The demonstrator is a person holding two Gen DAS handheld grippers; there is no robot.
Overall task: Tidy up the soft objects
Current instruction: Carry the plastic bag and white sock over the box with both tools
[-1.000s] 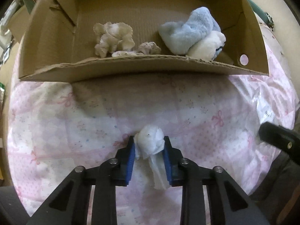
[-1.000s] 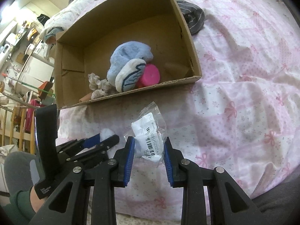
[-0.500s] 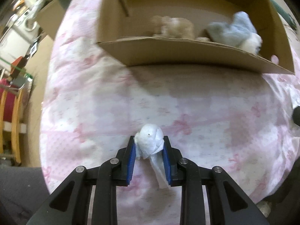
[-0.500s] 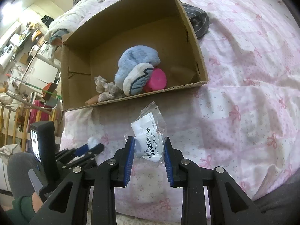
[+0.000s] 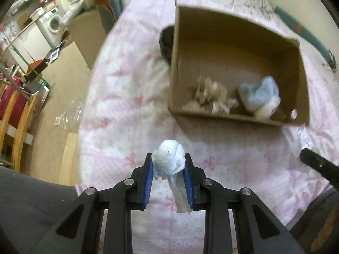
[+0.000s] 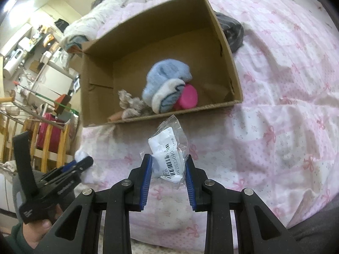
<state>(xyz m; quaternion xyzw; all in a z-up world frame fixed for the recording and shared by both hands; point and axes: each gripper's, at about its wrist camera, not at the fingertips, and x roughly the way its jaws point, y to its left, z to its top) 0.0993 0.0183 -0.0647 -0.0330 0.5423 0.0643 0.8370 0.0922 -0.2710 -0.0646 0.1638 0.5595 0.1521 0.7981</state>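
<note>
My left gripper (image 5: 168, 164) is shut on a white crumpled cloth ball (image 5: 169, 158) and holds it above the pink bedspread (image 5: 118, 127), in front of the open cardboard box (image 5: 175, 67). My right gripper (image 6: 168, 165) is shut on a clear plastic bag with a white folded item and barcode label (image 6: 167, 154), just below the box's near wall (image 6: 165, 114). The box holds a blue and white plush (image 6: 165, 84), a pink round object (image 6: 188, 98) and a beige plush (image 6: 131, 103). The left gripper also shows in the right wrist view (image 6: 81, 163).
A dark grey garment (image 6: 231, 31) lies on the bed behind the box. The bed's left edge drops to a wooden floor (image 5: 55, 97) with a wooden chair (image 5: 14, 110), a washing machine (image 5: 54, 23) and clutter. My dark-clad knees are at the bottom.
My left gripper has lifted and pulled back to the left with the cloth ball, so the box sits farther off and to the right. My right gripper has risen slightly with the bag.
</note>
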